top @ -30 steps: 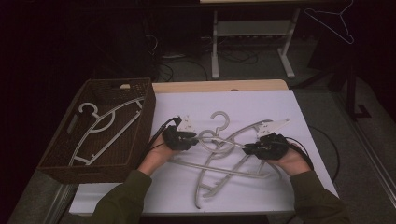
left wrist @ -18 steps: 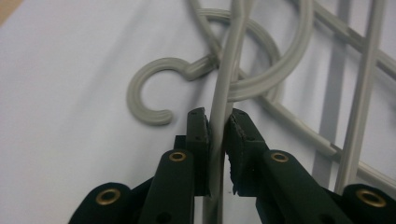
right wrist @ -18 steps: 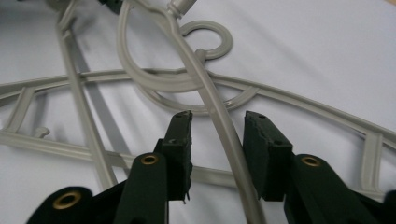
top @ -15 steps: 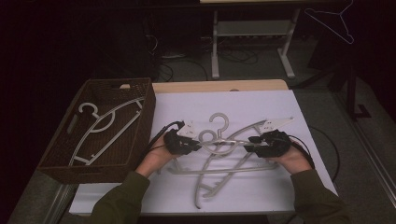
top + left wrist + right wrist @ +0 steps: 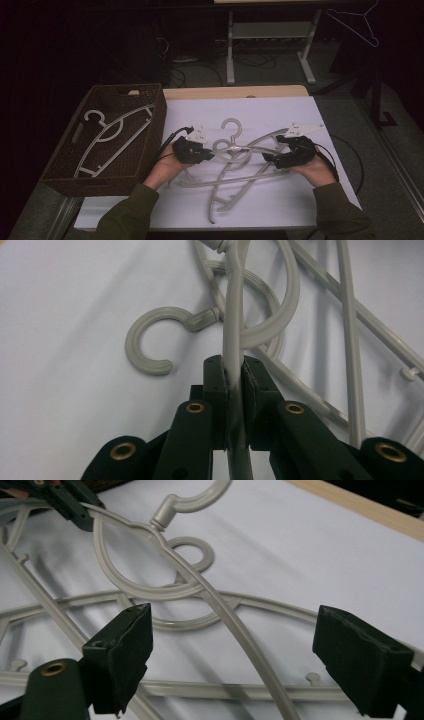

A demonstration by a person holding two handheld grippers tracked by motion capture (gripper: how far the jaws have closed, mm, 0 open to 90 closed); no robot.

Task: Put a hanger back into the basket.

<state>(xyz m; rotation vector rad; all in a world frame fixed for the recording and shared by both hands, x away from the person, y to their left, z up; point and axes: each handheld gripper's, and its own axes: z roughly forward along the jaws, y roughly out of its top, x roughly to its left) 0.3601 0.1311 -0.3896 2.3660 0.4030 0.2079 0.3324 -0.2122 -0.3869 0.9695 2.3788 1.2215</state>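
Hangers (image 5: 235, 165) lie tangled mid-table on the white sheet (image 5: 280, 112), bare sheet far and right, wicker basket (image 5: 150, 100) at the left edge. Top hanger's hook points far, its arms running left to right. Left gripper (image 5: 235, 375) clamps one arm; right gripper (image 5: 230, 645) has just been opening, jaws wide astride the other arm.

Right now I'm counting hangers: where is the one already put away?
In the high view, that hanger lies inside the brown woven basket at the table's left edge, left of the left gripper and the hanger pile.
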